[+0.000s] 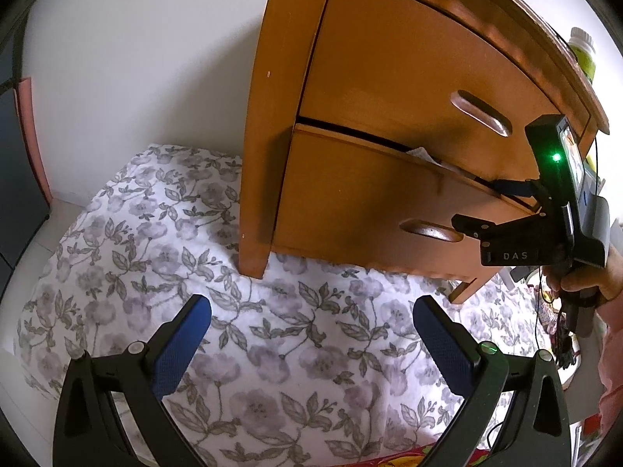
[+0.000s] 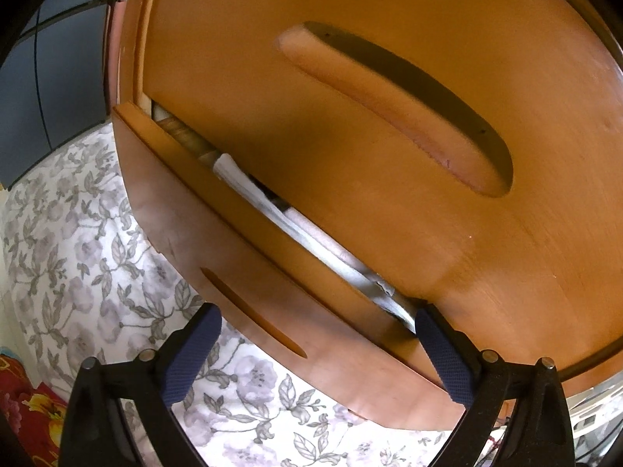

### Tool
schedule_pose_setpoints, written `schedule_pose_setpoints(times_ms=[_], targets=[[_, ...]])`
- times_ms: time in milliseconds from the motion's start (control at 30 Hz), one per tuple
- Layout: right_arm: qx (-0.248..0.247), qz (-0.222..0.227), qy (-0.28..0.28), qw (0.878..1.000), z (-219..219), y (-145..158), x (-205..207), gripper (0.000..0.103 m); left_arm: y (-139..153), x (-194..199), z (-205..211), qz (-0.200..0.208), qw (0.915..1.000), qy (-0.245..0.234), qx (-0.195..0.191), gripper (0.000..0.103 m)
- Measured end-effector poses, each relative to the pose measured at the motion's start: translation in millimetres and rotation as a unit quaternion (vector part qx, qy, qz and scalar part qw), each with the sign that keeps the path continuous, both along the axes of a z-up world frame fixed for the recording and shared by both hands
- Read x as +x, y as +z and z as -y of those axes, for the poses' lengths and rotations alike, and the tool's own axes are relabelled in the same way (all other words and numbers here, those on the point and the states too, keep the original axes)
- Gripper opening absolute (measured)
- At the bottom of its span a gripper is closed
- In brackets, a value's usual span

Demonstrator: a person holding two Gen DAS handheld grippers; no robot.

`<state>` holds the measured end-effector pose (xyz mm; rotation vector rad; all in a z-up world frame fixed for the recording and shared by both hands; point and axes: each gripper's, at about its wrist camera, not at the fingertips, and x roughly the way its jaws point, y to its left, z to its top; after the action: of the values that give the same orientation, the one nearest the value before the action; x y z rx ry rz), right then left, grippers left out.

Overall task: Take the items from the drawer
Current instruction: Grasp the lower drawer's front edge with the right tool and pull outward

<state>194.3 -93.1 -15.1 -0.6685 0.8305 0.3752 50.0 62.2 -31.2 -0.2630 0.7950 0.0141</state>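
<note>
A wooden nightstand has an upper drawer (image 1: 409, 78) that is closed and a lower drawer (image 1: 370, 202) pulled out a little. White papers (image 2: 303, 229) show in the gap above the lower drawer's front (image 2: 233, 257). My right gripper (image 2: 315, 315) is open and straddles that front panel: one blue finger (image 2: 440, 346) reaches into the gap, the other (image 2: 194, 350) stays outside near the handle slot. In the left wrist view the right gripper (image 1: 483, 204) is held by a hand (image 1: 595, 276). My left gripper (image 1: 311, 307) hangs open and empty over the floral cloth.
Floral fabric (image 1: 194, 272) lies under and in front of the nightstand. A green bottle with a white cap (image 1: 582, 54) stands on its top. A white wall is behind, a dark cabinet (image 1: 15, 194) at far left, cables (image 1: 560, 334) at right, and red patterned cloth (image 2: 31, 401) nearby.
</note>
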Motion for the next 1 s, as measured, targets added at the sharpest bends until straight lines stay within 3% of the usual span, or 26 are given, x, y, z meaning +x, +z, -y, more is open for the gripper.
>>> schedule_pose_setpoints(times_ms=[433, 733, 1000], targets=[[-0.03, -0.018, 0.026, 0.999, -5, -4, -4, 0.101, -6, 3, -3, -0.006, 0.9999, 0.002, -0.014, 0.103], [-0.023, -0.052, 0.045, 0.997, -7, -4, -10, 0.101, -8, 3, -4, -0.008, 0.9998, -0.002, -0.018, 0.103], [-0.033, -0.065, 0.05, 0.996, -11, -6, -1, 0.082, -9, 4, -2, -0.01, 0.9998, -0.004, -0.017, 0.103]])
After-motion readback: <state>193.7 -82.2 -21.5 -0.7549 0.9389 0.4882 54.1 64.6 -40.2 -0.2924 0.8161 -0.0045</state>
